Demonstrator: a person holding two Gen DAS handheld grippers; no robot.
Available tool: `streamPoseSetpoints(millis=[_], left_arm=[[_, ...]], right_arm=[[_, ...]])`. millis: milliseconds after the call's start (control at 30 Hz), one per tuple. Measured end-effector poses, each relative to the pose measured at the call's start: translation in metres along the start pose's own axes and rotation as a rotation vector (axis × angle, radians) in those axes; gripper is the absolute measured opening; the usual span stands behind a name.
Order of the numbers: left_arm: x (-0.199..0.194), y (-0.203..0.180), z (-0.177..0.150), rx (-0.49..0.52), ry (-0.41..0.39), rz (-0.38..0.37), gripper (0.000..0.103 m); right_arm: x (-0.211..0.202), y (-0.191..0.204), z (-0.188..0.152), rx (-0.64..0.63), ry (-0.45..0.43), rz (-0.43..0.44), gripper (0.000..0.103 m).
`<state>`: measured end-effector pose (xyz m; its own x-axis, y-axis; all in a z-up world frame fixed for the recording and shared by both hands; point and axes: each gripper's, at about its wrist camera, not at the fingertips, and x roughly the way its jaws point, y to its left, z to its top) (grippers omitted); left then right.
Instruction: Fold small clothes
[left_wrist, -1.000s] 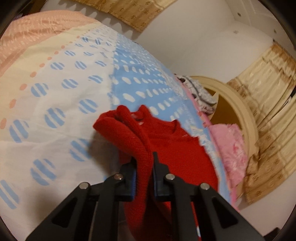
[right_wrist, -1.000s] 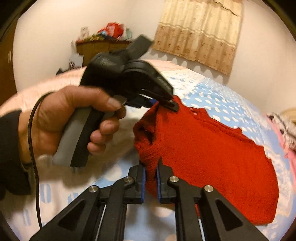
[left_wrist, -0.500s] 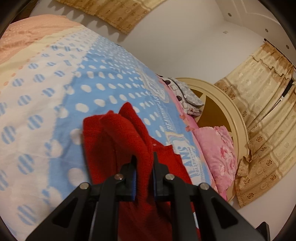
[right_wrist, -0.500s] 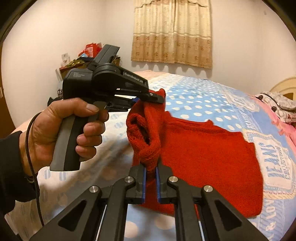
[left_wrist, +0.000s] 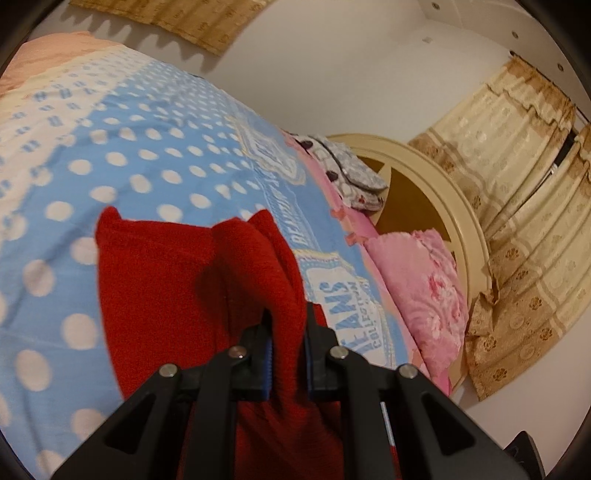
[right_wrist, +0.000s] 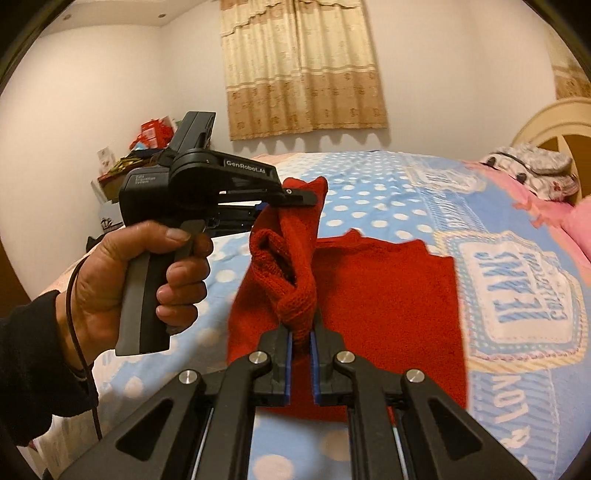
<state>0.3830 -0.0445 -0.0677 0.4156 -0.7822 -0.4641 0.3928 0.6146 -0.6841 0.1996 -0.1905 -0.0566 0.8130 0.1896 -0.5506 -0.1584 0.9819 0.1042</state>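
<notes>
Between the blue pads of the right gripper (right_wrist: 301, 341) a bunched knot of red knit is pinched tight, the jaws closed almost fully on it. Just above and to the left, the left gripper (right_wrist: 291, 195), held in a person's hand (right_wrist: 147, 280), is clamped on another fold of the same red sweater (right_wrist: 388, 295); its own camera shows thick red wool filling the narrow gap between its pads. Both held edges are lifted above the rest of the garment, which lies spread on a blue polka-dot bedspread (right_wrist: 369, 206), so the fold looks partway made. Judging from this, the main risk is uneven carrying: if one gripper travels further than the other, the lifted edge would twist and land crooked. The right grip holds only a small twisted bunch (not a flat hem), so it could slip free or drag the lower layer out of place. Readable writing: the left gripper's body says "GenRobot.AI", with a smaller label that seems to read "Data Acquisition System". A patch (right_wrist: 517, 295) printed on the bedspread reads "JEANS COLLECTION"; other curved lettering beside it is too distorted to read surely.
</notes>
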Motion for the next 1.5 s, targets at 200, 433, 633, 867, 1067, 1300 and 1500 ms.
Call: streamPoseSetpoints(millis=[200, 433, 633, 867, 1067, 1300, 1500], left_arm=[[0.035, -0.016, -0.007, 0.012, 0.046, 0.002, 0.013], [0.060, -0.038, -0.008, 0.057, 0.076, 0.024, 0.013], [0.081, -0.052, -0.014, 0.123, 0.108, 0.069, 0.013], [0.103, -0.068, -0.028, 0.208, 0.136, 0.113, 0.013], [0.095, -0.090, -0.035, 0.322, 0.118, 0.155, 0.040], [0.024, -0.089, -0.059, 0.460, -0.012, 0.254, 0.073], [-0.011, -0.047, -0.103, 0.470, -0.031, 0.414, 0.078]], right_arm=[[-0.005, -0.037, -0.007, 0.054, 0.012, -0.033, 0.007], [-0.013, -0.063, -0.015, 0.092, 0.015, -0.062, 0.007], [-0.010, -0.086, -0.026, 0.157, 0.046, -0.057, 0.007], [-0.003, -0.106, -0.045, 0.235, 0.092, -0.037, 0.007], [0.001, -0.119, -0.056, 0.296, 0.117, -0.033, 0.007], [-0.003, -0.121, -0.057, 0.291, 0.131, -0.020, 0.007], [-0.022, -0.144, -0.040, 0.375, 0.046, -0.078, 0.072]])
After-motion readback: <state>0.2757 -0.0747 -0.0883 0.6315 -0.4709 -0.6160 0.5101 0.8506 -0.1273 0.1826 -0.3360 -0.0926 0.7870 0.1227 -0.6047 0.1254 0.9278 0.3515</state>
